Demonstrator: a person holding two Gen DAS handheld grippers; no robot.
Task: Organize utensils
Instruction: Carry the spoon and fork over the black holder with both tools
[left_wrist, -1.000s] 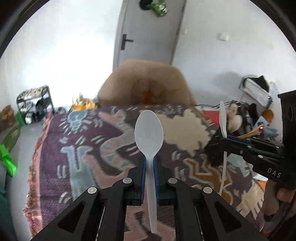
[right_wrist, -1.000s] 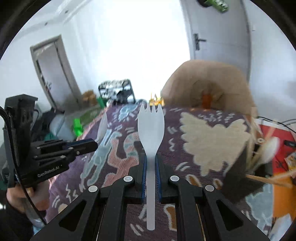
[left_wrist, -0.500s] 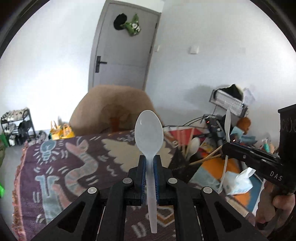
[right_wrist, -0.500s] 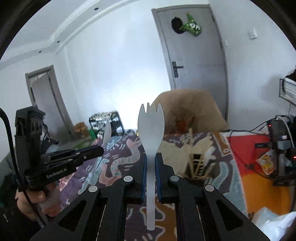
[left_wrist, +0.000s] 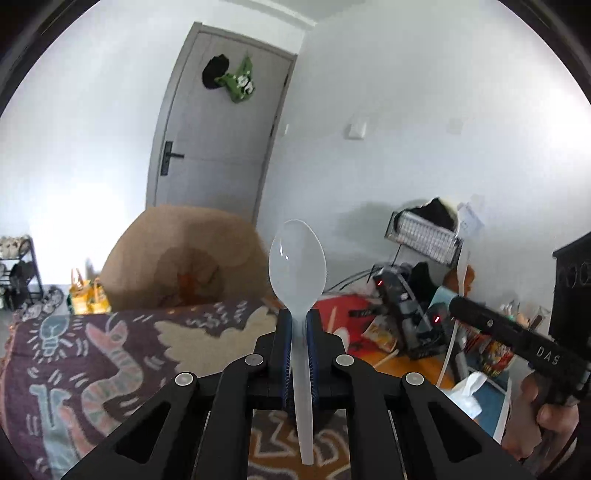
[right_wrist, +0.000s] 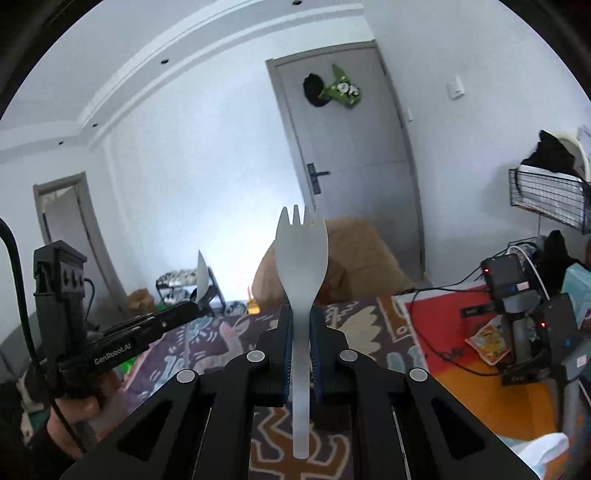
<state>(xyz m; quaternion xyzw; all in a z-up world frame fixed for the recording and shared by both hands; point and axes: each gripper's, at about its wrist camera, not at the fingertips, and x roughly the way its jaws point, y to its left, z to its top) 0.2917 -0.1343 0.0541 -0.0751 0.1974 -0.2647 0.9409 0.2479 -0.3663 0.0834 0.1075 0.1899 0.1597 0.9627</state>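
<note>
At the bottom centre of the left wrist view, the left tongs (left_wrist: 299, 332) are clenched on the neck of a white plastic spoon (left_wrist: 297, 269). Its handle runs down between the black fingers toward the lower edge of the frame and its bowl stands straight up at mid-frame, so its long axis is vertical in the picture. The bowl is translucent, smooth and oval, with its hollow facing the camera.

In the right wrist view, the right tongs (right_wrist: 302, 332) grasp a white plastic spork (right_wrist: 302, 254) in the same way: handle down at bottom centre, head up, long axis vertical. The head is matte and spoon-shaped, and ends in short tines.

Each view shows the other tool from the side. At the right edge of the left view, the right tongs hold the spork edge-on, a thin white strip, with a hand (left_wrist: 535, 417) gripping the handle at lower right. At the left of the right view, the left tongs show the spoon as a narrow sliver, with a hand (right_wrist: 70, 417) below.

Behind the tools lies a purple patterned blanket (left_wrist: 92, 354). Only the right view clearly shows the red and orange mat (right_wrist: 461, 339) with cables and black devices. Farther back are a tan cushion (left_wrist: 177, 258) and a grey door (right_wrist: 351, 166).
</note>
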